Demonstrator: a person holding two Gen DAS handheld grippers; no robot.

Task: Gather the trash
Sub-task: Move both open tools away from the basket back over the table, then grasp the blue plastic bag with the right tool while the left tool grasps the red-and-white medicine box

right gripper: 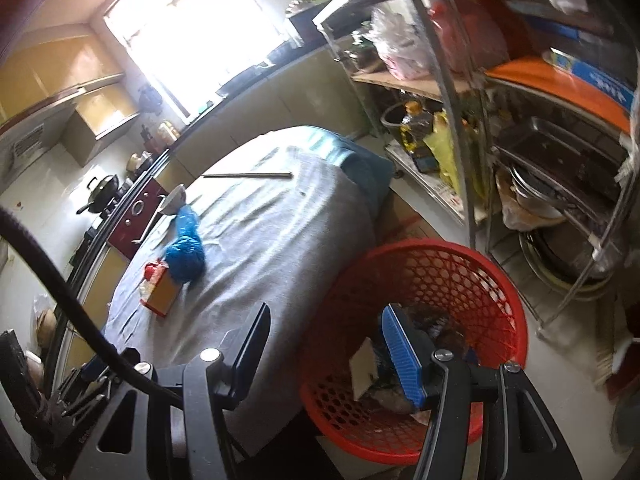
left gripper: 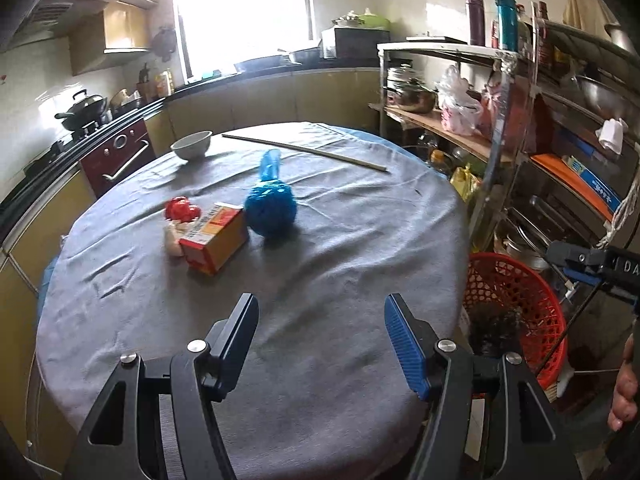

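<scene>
Left tool [left gripper: 322,312] hovers over the near part of the round bench [left gripper: 340,264], jaws apart, nothing btwn them. Right tool [right gripper: 326,322] hangs above the bench edge and the red basket [right gripper: 460,256], jaws also apart and empty; its blue-padded finger sits over the basket's inside.

Trash on the bench, left of centre: a blue bag [left gripper: 271,209], knotted w/ its tail pointing up and away; just beside it on the left an orange-and-red box [left gripper: 214,238] lying on its side; behind the box, touching it, a red wrapper [left gripper: 182,211] w/ a pale bit under it. All three are well apart from both tools.

Further back a white bowl [left gripper: 192,145] stands upright near the far left edge, and a long thin stick [left gripper: 304,151] lies flat across the far side.

The basket stands on the floor, right of the bench, close against its edge. Inside it: a pale card [right gripper: 365,368] and some dark scraps, too blurred to name.

Metal shelves [left gripper: 520,128] w/ pots and bags stand behind the basket. A person's fingers [left gripper: 624,392] show at the right edge of the left view.
</scene>
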